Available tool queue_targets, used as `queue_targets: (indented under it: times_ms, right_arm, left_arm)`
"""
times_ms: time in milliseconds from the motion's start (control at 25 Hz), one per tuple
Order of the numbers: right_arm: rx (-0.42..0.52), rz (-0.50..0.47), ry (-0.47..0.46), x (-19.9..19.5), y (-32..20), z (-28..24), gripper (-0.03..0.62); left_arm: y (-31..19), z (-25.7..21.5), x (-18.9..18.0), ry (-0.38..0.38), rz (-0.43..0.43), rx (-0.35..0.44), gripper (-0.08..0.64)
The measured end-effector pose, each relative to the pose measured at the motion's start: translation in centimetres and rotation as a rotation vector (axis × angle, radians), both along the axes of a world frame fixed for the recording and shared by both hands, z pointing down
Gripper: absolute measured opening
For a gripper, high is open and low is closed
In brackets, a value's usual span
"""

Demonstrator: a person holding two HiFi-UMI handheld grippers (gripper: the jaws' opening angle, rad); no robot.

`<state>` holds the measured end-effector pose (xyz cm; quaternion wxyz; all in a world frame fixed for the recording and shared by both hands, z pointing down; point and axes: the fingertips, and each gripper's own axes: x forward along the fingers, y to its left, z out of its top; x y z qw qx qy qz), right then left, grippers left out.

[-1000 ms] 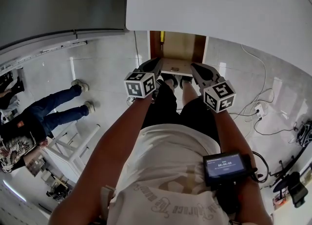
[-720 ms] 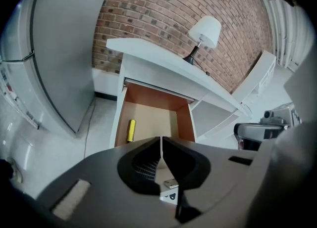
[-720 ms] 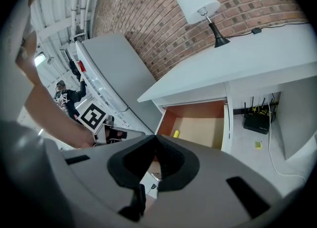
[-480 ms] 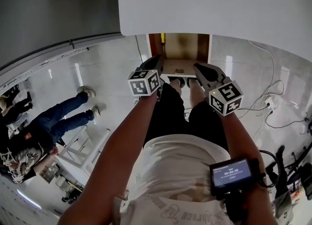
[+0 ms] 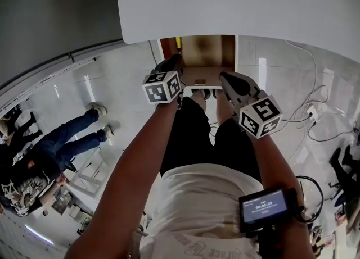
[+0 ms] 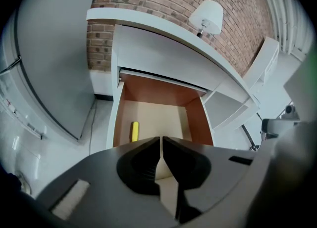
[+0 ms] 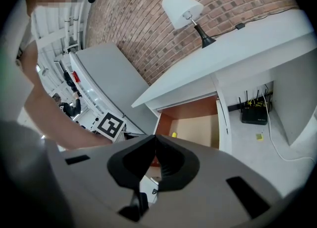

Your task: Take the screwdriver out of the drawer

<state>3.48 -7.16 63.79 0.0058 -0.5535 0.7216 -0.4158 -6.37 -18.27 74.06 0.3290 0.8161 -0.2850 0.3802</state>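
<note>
Both left gripper (image 6: 161, 140) and right gripper (image 7: 155, 140) pinched together, empty; screwdriver (image 6: 134, 131) lies in drawer (image 6: 195, 115), beyond my left tips, slightly leftward.

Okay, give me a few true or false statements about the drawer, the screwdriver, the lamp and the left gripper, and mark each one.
The drawer stands open. True.
The left gripper holds the screwdriver. False: the screwdriver lies on the drawer floor, near the left wall as the left gripper view shows it.
The left gripper's fingers are together with nothing between them. True.
The lamp stands on the floor. False: it stands on the white desk.
</note>
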Motion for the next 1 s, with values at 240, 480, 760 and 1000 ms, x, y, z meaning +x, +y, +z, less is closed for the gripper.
queue_targets:
  times_ms: [240, 480, 760, 1000]
  right_arm:
    - [-0.003, 0.013, 0.002, 0.6, 0.3, 1.2, 0.008]
    - [0.000, 0.046, -0.026, 1.4, 0.3, 1.6, 0.007]
    - [0.007, 0.057, -0.056, 1.3, 0.5, 2.1, 0.008]
    - [-0.002, 0.072, -0.089, 0.9, 1.1, 2.4, 0.008]
  left_arm:
    - [-0.5, 1.3, 1.0, -0.010, 0.010, 0.004, 0.017]
    - [-1.3, 2.5, 1.6, -0.045, 0.006, 0.015, 0.017]
    - [-2.7, 4.2, 2.9, -0.082, 0.012, 0.048, 0.057]
    - [-3.2, 6.0, 2.8, -0.153, 0.007, 0.065, 0.123]
